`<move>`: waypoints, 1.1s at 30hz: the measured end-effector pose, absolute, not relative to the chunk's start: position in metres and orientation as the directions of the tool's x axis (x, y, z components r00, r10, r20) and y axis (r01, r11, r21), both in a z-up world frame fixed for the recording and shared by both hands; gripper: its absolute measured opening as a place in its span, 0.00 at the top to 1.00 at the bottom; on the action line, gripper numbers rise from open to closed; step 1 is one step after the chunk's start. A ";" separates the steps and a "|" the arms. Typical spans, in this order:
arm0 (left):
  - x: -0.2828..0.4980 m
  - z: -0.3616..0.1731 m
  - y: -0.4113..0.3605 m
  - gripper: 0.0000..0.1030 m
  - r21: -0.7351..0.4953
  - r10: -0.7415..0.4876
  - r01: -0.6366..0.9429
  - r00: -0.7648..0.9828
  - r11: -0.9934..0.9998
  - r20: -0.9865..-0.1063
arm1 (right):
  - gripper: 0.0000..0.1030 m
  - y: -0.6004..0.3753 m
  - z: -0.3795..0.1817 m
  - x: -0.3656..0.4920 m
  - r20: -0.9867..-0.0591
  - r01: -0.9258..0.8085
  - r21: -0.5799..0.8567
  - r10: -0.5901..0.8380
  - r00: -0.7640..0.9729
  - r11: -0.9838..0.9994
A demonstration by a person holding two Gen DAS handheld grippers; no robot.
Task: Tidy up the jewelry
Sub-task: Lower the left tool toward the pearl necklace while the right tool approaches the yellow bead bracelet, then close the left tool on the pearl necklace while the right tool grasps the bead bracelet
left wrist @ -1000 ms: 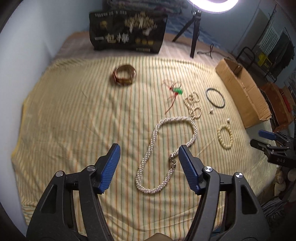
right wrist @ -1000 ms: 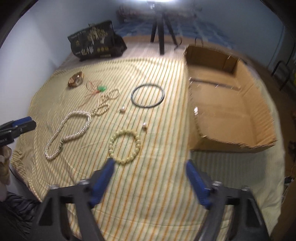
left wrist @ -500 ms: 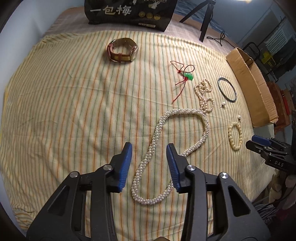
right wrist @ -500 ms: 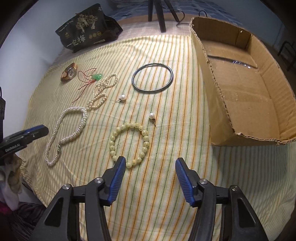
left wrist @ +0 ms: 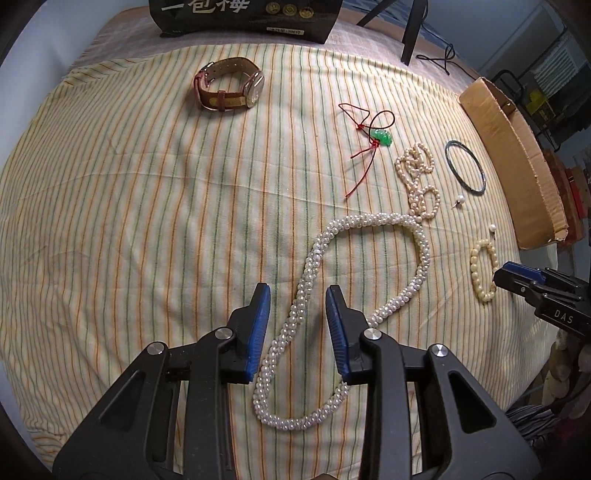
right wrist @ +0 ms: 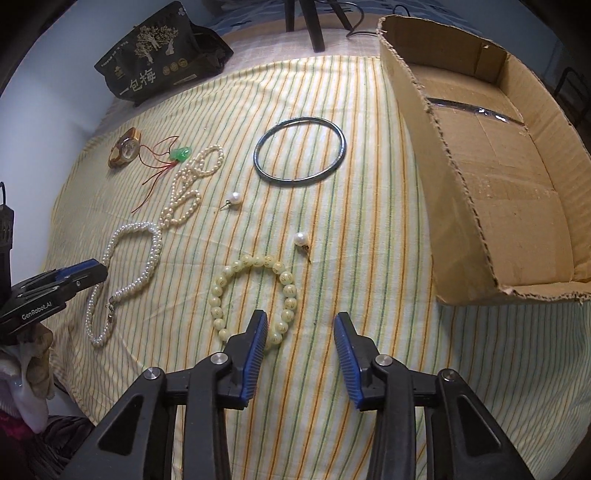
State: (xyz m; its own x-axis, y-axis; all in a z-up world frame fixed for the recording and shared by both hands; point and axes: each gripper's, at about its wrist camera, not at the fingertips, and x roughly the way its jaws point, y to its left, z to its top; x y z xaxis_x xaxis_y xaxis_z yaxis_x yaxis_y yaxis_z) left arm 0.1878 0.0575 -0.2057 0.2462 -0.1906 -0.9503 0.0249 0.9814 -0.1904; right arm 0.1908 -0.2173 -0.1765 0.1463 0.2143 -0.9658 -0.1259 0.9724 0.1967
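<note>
Two blue pads of the left tool (left wrist: pixel 297 325) are seen low over the striped cloth (left wrist: pixel 129 221), narrowly parted, with one strand of the pearl necklace (left wrist: pixel 369 258) lying between them, ungripped. In the right wrist view, the right tool (right wrist: pixel 300 345) is held moderately apart, the beaded bracelet (right wrist: pixel 255 295) just beside its left pad, the cardboard box (right wrist: pixel 498 166) lying to the right.

The black bag (left wrist: pixel 243 16) is cut off at the top edge, its upper print hidden.
</note>
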 end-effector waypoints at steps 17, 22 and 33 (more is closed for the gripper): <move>0.195 -0.219 0.044 0.78 -0.119 -0.134 0.070 0.273 0.990 -0.953 | 0.76 -0.188 -0.186 0.196 -0.976 -0.210 0.093 0.130 0.172 0.973; 0.194 -0.216 0.048 0.94 -0.150 -0.158 0.050 0.275 0.987 -0.948 | 0.92 -0.189 -0.182 0.194 -0.972 -0.199 0.113 0.149 0.180 0.974; 0.183 -0.174 0.062 0.94 -0.268 -0.262 0.031 0.352 0.963 -0.899 | 0.95 -0.200 -0.144 0.181 -0.933 -0.199 0.225 0.270 0.239 0.954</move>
